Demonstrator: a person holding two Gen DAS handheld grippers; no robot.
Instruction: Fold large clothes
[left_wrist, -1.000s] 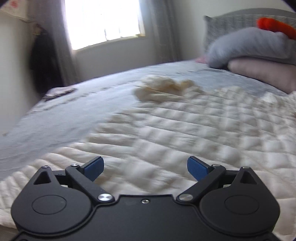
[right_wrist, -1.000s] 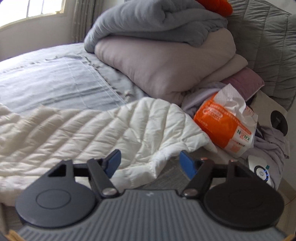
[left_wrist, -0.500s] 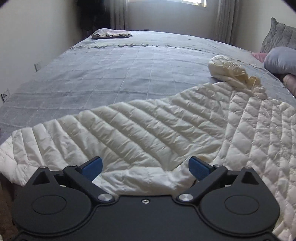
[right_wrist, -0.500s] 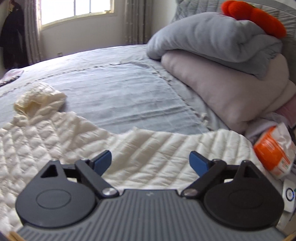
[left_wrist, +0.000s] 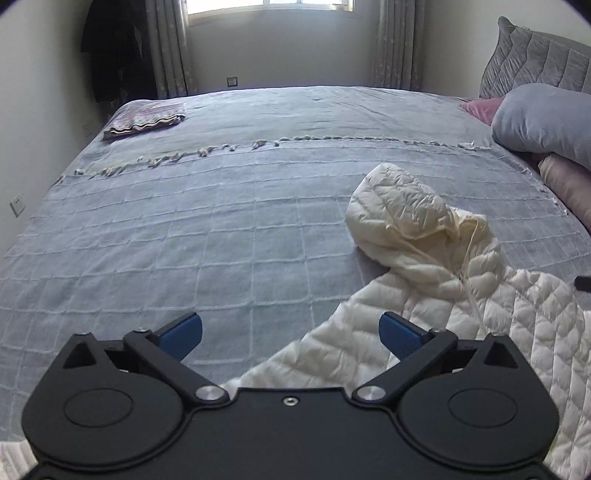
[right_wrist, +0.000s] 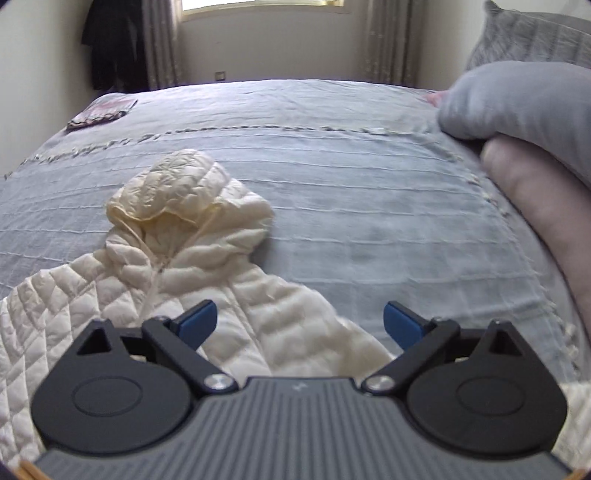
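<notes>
Cream quilted hooded jacket spread front-up on grey checked bedspread, hood toward far side of bed, zip line running down from neck, body extending toward near edge and out of view beneath both tools. Hood puffed and creased, lying clear of pillows. Left gripper held above near part of bed, blue fingertips spread wide, nothing between them; left tip over bare bedspread, right tip over jacket's shoulder area, contact with fabric not evident. Jaws just been opening, by a small amount. Right gripper likewise above jacket, blue pads wide apart and gripping nothing; left pad over quilted chest, right pad over bedspread just beside jacket's edge. Jaws just been opening, markedly. Small dark tip of other tool visible at right edge of left view. Grey pillow stacked on pale pink pillow at head end, well apart from hood. Folded patterned cloth at far left corner of bed. Dark garment hanging beside curtains under bright window. Right view slightly blurred.
</notes>
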